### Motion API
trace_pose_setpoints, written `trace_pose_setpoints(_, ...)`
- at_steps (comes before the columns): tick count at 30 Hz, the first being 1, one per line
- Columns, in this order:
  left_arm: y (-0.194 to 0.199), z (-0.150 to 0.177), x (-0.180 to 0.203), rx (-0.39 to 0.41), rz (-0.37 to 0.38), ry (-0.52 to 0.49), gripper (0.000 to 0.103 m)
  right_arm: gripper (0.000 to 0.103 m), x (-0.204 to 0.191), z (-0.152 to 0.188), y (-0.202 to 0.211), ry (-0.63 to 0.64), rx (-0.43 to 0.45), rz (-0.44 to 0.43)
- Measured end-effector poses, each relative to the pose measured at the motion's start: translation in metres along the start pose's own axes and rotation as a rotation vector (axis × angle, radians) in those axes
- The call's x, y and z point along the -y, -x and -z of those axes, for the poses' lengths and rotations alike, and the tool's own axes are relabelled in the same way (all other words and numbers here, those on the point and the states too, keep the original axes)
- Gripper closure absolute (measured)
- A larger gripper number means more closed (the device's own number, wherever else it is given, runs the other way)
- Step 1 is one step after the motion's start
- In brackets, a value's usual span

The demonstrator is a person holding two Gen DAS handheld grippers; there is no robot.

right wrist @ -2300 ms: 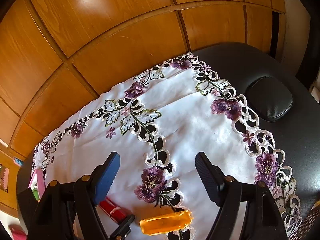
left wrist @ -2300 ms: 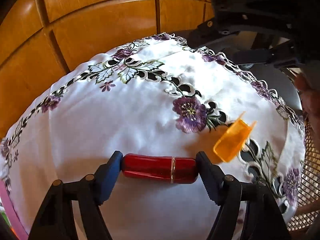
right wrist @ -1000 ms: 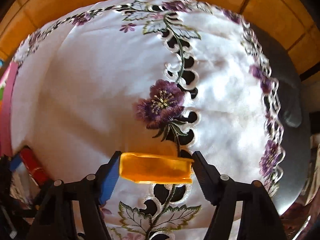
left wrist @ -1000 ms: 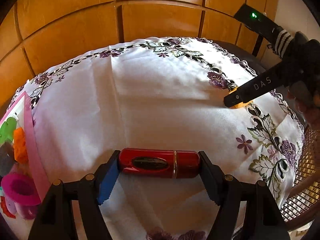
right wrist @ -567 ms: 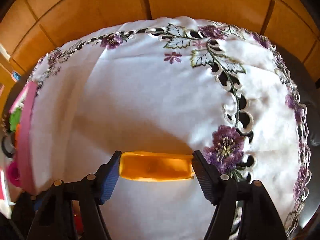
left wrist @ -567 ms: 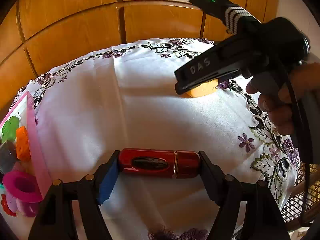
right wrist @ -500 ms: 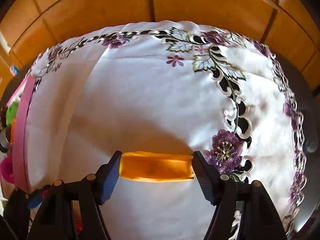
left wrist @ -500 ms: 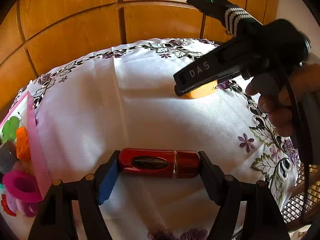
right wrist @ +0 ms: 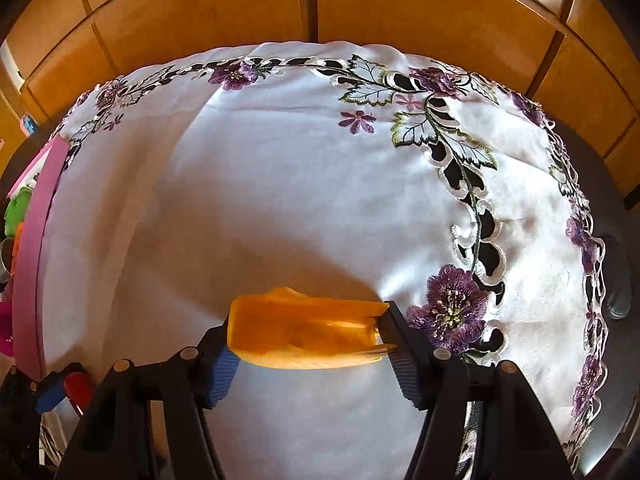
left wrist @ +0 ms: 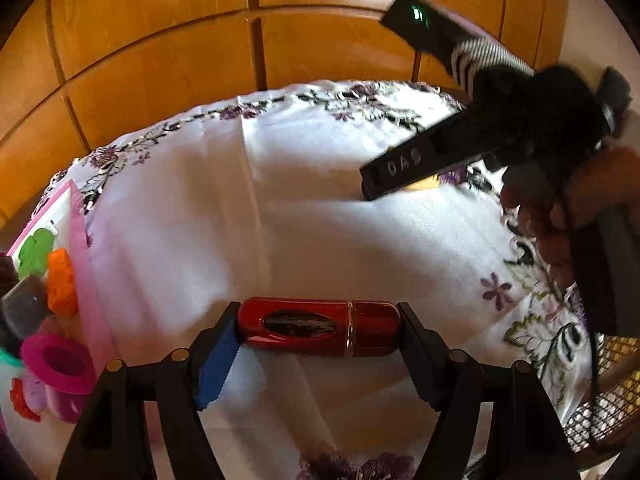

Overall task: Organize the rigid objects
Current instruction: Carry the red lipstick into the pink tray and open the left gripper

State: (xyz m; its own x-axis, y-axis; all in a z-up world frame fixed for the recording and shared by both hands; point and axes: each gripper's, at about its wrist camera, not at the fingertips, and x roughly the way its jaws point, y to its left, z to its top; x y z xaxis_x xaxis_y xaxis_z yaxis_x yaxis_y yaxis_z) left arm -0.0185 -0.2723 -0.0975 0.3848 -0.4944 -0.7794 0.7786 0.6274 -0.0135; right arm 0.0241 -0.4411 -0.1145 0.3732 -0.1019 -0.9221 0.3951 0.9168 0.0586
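The left gripper [left wrist: 318,344] clamps a glossy red case [left wrist: 318,332] end to end between its pads, held crosswise just above the white embroidered tablecloth [left wrist: 304,200]. The right gripper [right wrist: 308,344] grips a translucent orange clip [right wrist: 306,334] the same way; its jaws have just been closing further on the clip, whose right end looks splayed against the pad. Only the left wrist view shows the right tool from outside: a black finger marked "DAS" hiding most of the clip, with the person's hand [left wrist: 560,208] on the handle. It also shows the contents of the pink tray [left wrist: 86,280] at the cloth's left edge, among them a magenta ring [left wrist: 60,364] and a green piece [left wrist: 36,248]. The right wrist view alone shows the tablecloth's cutwork border and the dark surface [right wrist: 616,240] beyond it.
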Motion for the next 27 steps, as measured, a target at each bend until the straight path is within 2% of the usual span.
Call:
trace_pose_setpoints(8,0.04,-0.011,-0.006,0.082,-0.026,0.029,0.028,0.037,-0.003,-0.001,0.0,0.023,0.003,0.015)
trace_pose_setpoints(27,0.096,-0.02,-0.034,0.183,-0.068,0.114,0.028,0.038,-0.013,0.002,0.001,0.096,0.037,0.072)
